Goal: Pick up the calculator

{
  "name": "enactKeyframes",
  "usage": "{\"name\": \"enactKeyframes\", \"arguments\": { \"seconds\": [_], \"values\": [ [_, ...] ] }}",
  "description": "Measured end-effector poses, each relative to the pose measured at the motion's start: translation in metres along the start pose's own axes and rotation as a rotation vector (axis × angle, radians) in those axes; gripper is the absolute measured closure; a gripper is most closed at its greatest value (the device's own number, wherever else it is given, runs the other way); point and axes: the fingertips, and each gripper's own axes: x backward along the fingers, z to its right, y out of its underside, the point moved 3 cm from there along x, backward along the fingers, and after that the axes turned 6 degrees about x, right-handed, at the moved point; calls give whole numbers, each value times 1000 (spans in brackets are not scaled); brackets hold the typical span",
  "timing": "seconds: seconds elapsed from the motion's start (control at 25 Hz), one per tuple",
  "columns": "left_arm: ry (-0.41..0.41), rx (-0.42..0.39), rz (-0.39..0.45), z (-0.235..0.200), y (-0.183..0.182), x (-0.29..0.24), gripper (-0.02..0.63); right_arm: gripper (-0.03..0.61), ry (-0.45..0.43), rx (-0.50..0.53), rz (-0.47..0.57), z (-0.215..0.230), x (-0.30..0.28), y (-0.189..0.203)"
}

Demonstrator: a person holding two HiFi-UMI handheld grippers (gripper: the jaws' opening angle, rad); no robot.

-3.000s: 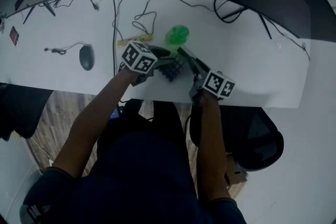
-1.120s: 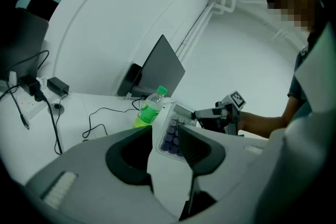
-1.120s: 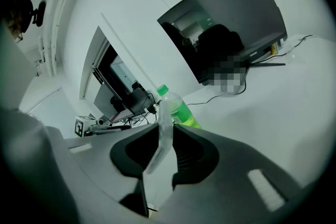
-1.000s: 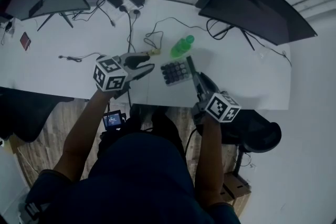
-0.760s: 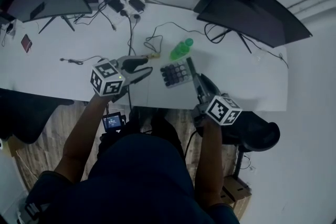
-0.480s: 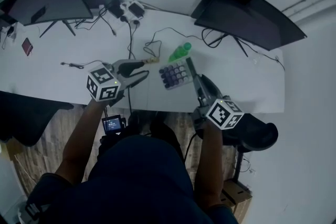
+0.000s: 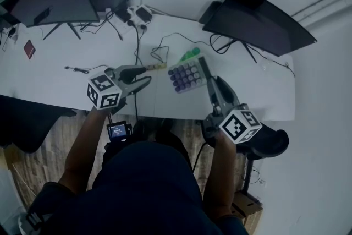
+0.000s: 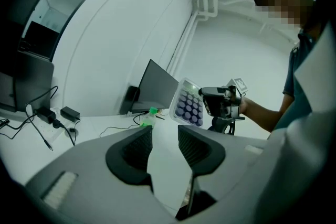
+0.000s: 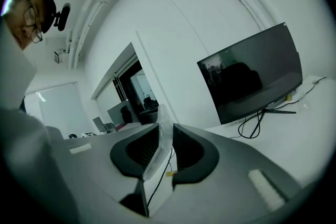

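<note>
Lift looks done: right gripper (image 7: 206,67) pinches the clear plastic calculator with dark round keys (image 7: 186,75) by its edge, while left gripper (image 7: 146,75), at its nine o'clock, is spread and empty; next, hold steady.

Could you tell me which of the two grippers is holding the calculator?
The right gripper: its jaws clamp the calculator by its edge, while the left gripper stands open and empty.

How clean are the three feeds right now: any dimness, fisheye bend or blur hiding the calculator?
Head view: dim and bluish, but the calculator and its dark keys read clearly. Left gripper view: heavy fisheye bend and black corners, yet the calculator is sharp. Right gripper view: same bend; the calculator shows only edge-on, as a pale strip between the jaws, and the monitor shows dim reflections.
</note>
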Motion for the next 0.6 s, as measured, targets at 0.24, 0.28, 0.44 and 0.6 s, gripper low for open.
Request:
{"name": "enactKeyframes", "arguments": {
  "seconds": [0.24,0.28,0.44,0.6],
  "values": [
    [-8,-2,23,2,-2,10,462,488,-15,22,23,-12,7,-14],
    [-9,-1,25,2,-1,12,462,488,-16,23,24,-14,8,-15],
    [-11,5,29,2,1,16,462,488,-14,22,23,-17,9,-16],
    [-8,10,27,1,2,18,462,488,-11,23,24,-20,11,-18]
  ]
}}
